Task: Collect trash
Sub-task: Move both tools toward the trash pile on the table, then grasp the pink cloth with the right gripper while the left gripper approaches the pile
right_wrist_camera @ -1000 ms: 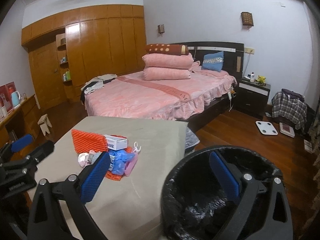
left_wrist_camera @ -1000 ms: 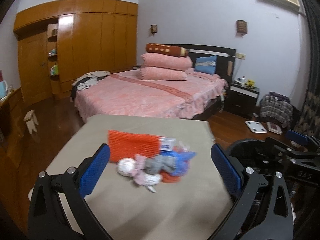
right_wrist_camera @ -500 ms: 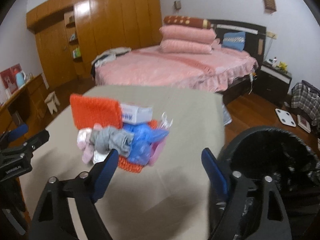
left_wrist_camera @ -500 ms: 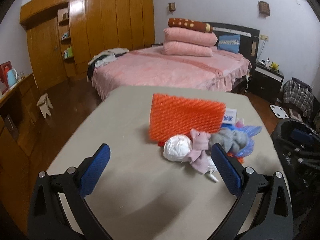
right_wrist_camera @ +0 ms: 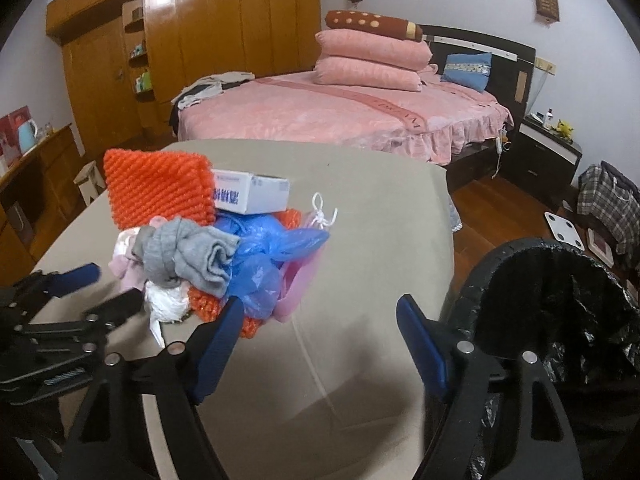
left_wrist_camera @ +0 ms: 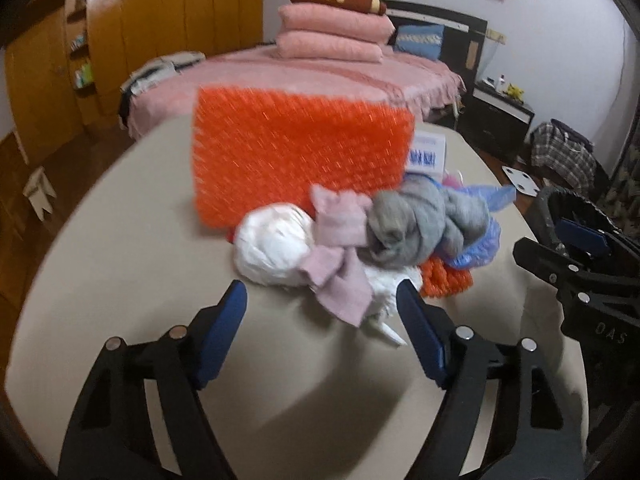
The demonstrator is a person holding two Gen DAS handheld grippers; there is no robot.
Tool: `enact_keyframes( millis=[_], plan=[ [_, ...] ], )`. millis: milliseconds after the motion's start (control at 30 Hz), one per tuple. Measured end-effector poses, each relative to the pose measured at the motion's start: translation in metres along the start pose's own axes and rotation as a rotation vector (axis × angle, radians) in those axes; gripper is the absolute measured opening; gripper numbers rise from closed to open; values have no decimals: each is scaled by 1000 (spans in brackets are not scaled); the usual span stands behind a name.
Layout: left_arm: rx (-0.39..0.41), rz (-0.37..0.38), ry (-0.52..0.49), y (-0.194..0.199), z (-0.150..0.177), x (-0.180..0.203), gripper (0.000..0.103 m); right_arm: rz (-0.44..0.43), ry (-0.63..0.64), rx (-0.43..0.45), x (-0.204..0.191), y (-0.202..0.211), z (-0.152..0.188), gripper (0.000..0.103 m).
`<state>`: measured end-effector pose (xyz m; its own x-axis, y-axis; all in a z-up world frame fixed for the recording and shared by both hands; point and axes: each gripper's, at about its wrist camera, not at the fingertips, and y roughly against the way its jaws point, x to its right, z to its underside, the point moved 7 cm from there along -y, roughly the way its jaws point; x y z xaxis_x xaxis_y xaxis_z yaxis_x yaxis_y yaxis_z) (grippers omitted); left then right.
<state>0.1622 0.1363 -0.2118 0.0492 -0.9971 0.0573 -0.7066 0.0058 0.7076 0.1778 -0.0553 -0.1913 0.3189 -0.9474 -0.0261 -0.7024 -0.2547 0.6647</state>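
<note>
A pile of trash lies on the beige table (left_wrist_camera: pixel 120 280): an orange knobbly mat (left_wrist_camera: pixel 296 152), a white crumpled ball (left_wrist_camera: pixel 272 244), a pink cloth (left_wrist_camera: pixel 340 264), a grey rolled sock (left_wrist_camera: pixel 416 224), a blue plastic bag (right_wrist_camera: pixel 264 256) and a small white box (right_wrist_camera: pixel 252 192). My left gripper (left_wrist_camera: pixel 320 304) is open, its fingers just short of the white ball and pink cloth. My right gripper (right_wrist_camera: pixel 320 320) is open, beside the blue bag, holding nothing. A black-lined trash bin (right_wrist_camera: pixel 552 304) stands at the table's right edge.
A pink bed (right_wrist_camera: pixel 340 116) with stacked pillows lies behind the table. Wooden wardrobes (right_wrist_camera: pixel 200 40) line the back wall. A black nightstand (right_wrist_camera: pixel 548 156), a white scale (right_wrist_camera: pixel 564 232) and a plaid bag (right_wrist_camera: pixel 608 200) are on the right floor.
Both grippers have moved closer to the trash pile. The left gripper's fingers have narrowed and now sit just before the white ball; the right has come up beside the blue bag.
</note>
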Motion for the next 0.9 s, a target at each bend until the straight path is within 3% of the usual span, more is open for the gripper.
enact_keyframes(
  millis=[33,200,333,567,700,767,800,833,900],
  plan=[
    [-15,8,-2,-5,2,2,72,-3,1,-3,0,1,1,77],
    [-44,120,16,-16,5,8,36,-11,2,-14,-2,-5,0,77],
    [-19,132,-1,-5,6,7,14,-23,10,-16,-7,-5,1,77],
    [-1,125,28,21,15,-12,9,-39,16,-18,-15,-4,1,77],
    [-13,117,43,28,18,-23,9,-45,19,-15,-20,-2,0,77],
    [-15,106,39,30,19,-23,16,-49,22,-10,-21,-1,-2,77],
    [-11,107,34,30,18,-24,29,-48,25,-9,-22,-1,-2,77],
    [-6,98,30,29,16,-23,50,-47,27,-11,-23,-2,-2,78],
    [14,84,38,28,9,-23,65,-46,27,-15,-23,-2,-2,78]
  ],
)
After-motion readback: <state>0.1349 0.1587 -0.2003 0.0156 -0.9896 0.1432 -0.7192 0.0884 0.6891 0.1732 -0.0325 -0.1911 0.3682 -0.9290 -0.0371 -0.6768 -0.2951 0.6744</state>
